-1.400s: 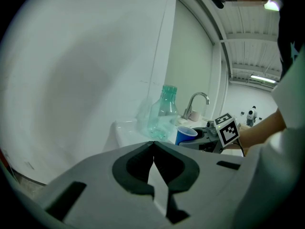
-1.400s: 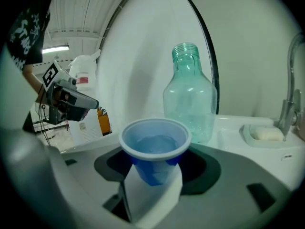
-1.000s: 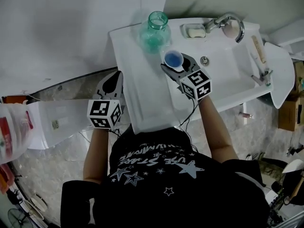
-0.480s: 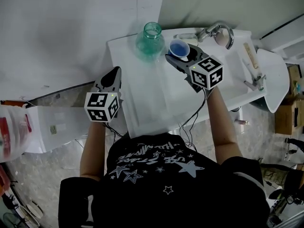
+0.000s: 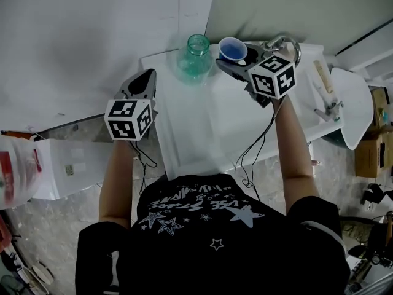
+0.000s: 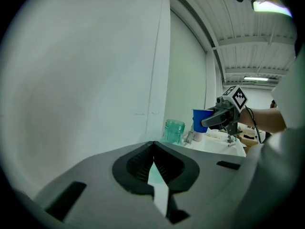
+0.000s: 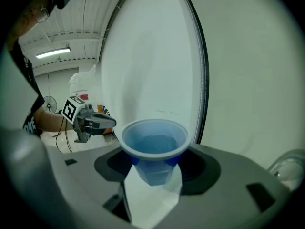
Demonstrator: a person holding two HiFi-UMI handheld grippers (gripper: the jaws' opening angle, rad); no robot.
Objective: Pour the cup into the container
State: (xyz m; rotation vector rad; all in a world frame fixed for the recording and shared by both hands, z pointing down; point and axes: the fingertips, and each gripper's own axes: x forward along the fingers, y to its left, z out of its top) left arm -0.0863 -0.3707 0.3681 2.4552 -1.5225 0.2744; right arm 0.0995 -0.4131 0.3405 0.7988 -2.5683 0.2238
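Head view shows your right gripper [image 5: 237,58] clamped on the upright cup [image 5: 231,48], just right of the jar [image 5: 196,57], and your left gripper [image 5: 145,82] closed on nothing, left of the jar: bring the rim over the jar's mouth, then tip slowly.

You're in an industrial hall staged as a bathroom: white ceramic washbasin [image 5: 184,134], curved chrome tap [image 5: 284,40], yet ribbed metal ceiling [image 6: 248,37], strip light [image 6: 255,78], brown cardboard box [image 5: 371,149].
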